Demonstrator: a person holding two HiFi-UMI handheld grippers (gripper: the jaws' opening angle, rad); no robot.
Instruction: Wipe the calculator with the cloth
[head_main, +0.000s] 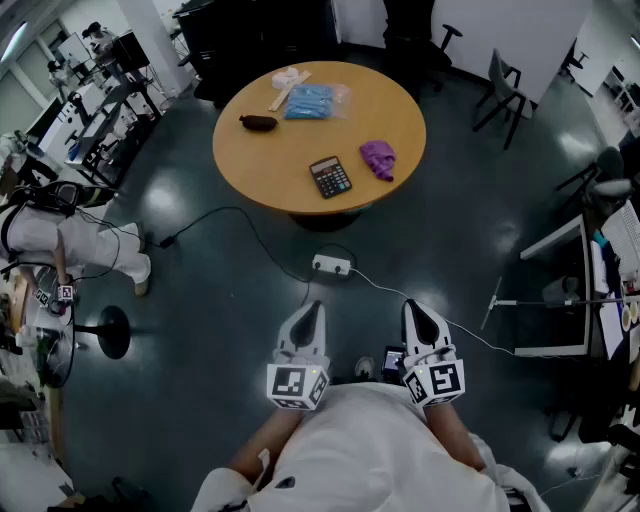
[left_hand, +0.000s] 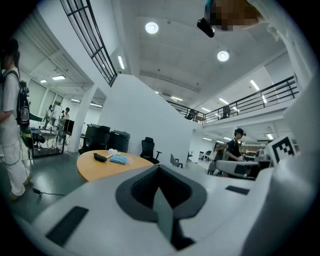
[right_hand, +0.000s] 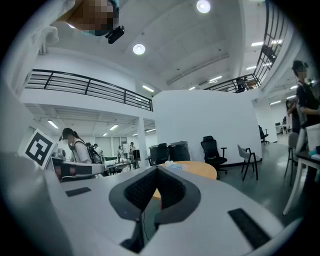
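Observation:
A black calculator (head_main: 330, 176) lies on the round wooden table (head_main: 260, 155), with a crumpled purple cloth (head_main: 378, 158) just to its right. Both grippers hang close to my body, far short of the table. My left gripper (head_main: 311, 309) is shut with nothing in it, and my right gripper (head_main: 417, 307) is shut and empty too. In the left gripper view the table (left_hand: 95, 167) shows far off beyond the closed jaws. The right gripper view shows only a slice of the table (right_hand: 200, 169) above its closed jaws.
On the table's far side lie a blue packet (head_main: 308, 101), a dark case (head_main: 259, 122) and a wooden stick (head_main: 288, 91). A power strip (head_main: 332, 264) and cables lie on the floor between me and the table. Chairs (head_main: 505, 95) stand beyond it; a person (head_main: 60, 240) stands left.

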